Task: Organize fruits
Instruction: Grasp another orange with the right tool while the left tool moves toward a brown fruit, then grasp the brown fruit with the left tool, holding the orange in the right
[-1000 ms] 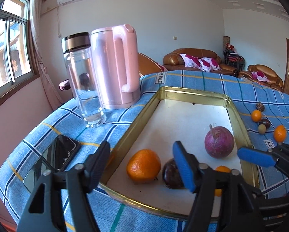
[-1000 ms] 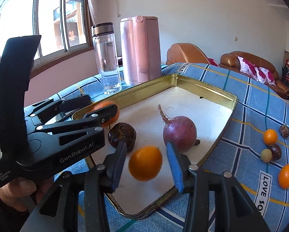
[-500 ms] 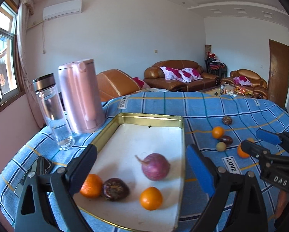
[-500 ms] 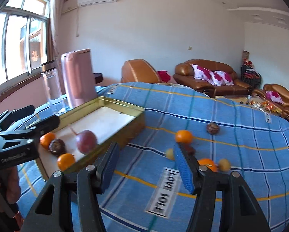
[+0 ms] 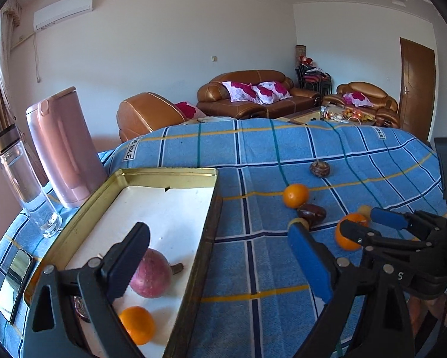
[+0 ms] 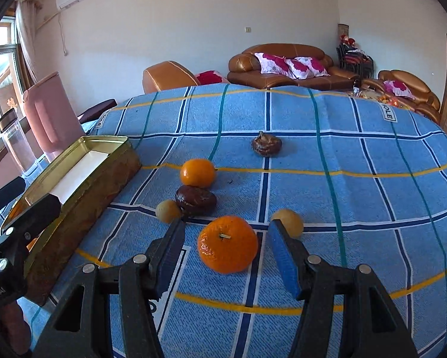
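Right wrist view: the right gripper (image 6: 226,241) has its fingers apart either side of an orange (image 6: 227,247) on the blue checked surface (image 6: 357,197), not pressing it. Left wrist view: the left gripper (image 5: 220,265), fingers wide apart and empty, hovers over the gold tray (image 5: 211,217).

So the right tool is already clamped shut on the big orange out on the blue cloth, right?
Not quite. The right wrist view shows the right tool open around the big orange, with gaps on both sides. The orange does sit on the blue cloth.
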